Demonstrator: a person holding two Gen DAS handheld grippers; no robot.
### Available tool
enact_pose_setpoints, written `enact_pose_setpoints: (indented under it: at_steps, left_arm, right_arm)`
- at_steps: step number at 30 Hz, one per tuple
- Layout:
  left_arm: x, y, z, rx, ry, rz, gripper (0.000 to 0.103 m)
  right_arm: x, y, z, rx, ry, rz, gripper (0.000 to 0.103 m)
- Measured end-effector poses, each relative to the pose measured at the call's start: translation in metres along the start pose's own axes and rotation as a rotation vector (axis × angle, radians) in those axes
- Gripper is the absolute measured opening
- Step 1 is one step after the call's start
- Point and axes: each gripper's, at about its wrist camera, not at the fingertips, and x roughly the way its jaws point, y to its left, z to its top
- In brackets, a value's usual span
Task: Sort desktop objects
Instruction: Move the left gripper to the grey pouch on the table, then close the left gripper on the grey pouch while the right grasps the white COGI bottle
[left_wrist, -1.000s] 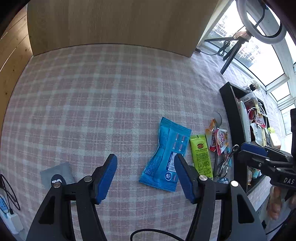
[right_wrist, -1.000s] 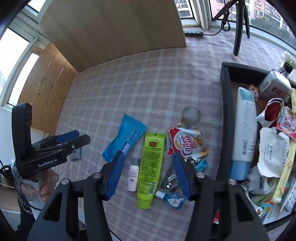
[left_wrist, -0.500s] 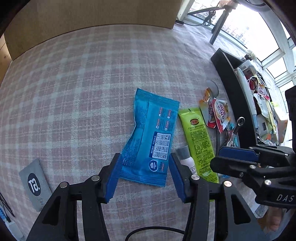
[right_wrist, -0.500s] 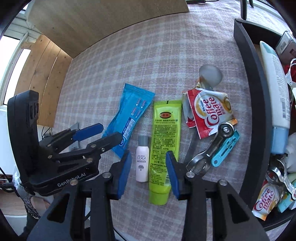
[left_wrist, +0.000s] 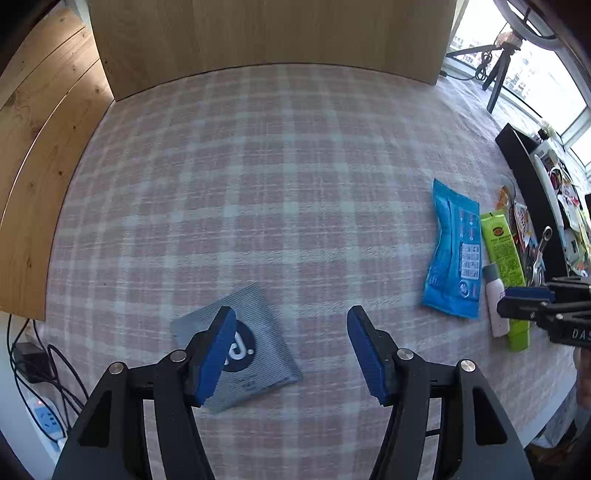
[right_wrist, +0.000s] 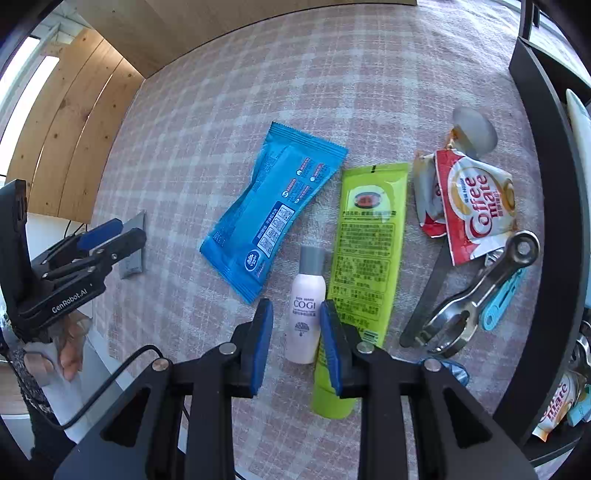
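Note:
My right gripper (right_wrist: 296, 314) has its blue pads on either side of a small white COGI bottle (right_wrist: 306, 312) lying on the checked cloth, with narrow gaps on both sides. A blue packet (right_wrist: 273, 208) lies left of the bottle and a green tube (right_wrist: 364, 266) right of it. My left gripper (left_wrist: 291, 334) is open and empty, its left pad over a grey sachet (left_wrist: 240, 343). The blue packet (left_wrist: 452, 251), green tube (left_wrist: 504, 273) and bottle (left_wrist: 495, 299) show at the right of the left wrist view.
Coffee-mate sachets (right_wrist: 476, 203), a metal tool (right_wrist: 476, 295) and a light blue clip (right_wrist: 502, 299) lie by the black tray (right_wrist: 554, 184). The tray holds several items. Wooden panels (left_wrist: 258, 33) stand at the back. A power strip (left_wrist: 46, 417) lies below the table's left edge.
My left gripper swung left from the blue packet to the grey sachet and opened wider. My right gripper dropped lower and narrowed around the COGI bottle.

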Motion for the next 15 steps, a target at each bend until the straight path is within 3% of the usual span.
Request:
enact_pose_setpoints:
  at_steps: [7,9,12,15]
  left_arm:
    - [0.01,0.009,-0.022,0.343,0.093,0.075,0.069]
    - [0.014,0.013,-0.024,0.373,0.113,0.046,0.073]
    - [0.024,0.016,-0.022,0.41,0.13,0.062,0.074]
    - [0.029,0.019,-0.018,0.452,0.127,0.061,0.082]
  right_arm:
    - [0.011,0.012,-0.004,-0.025,0.023,-0.074,0.026]
    - [0.01,0.011,-0.003,-0.002,0.021,-0.083,0.026]
    - [0.011,0.014,-0.002,0.011,0.026,-0.101,0.027]
    - [0.012,0.018,-0.002,0.01,0.035,-0.116,0.027]
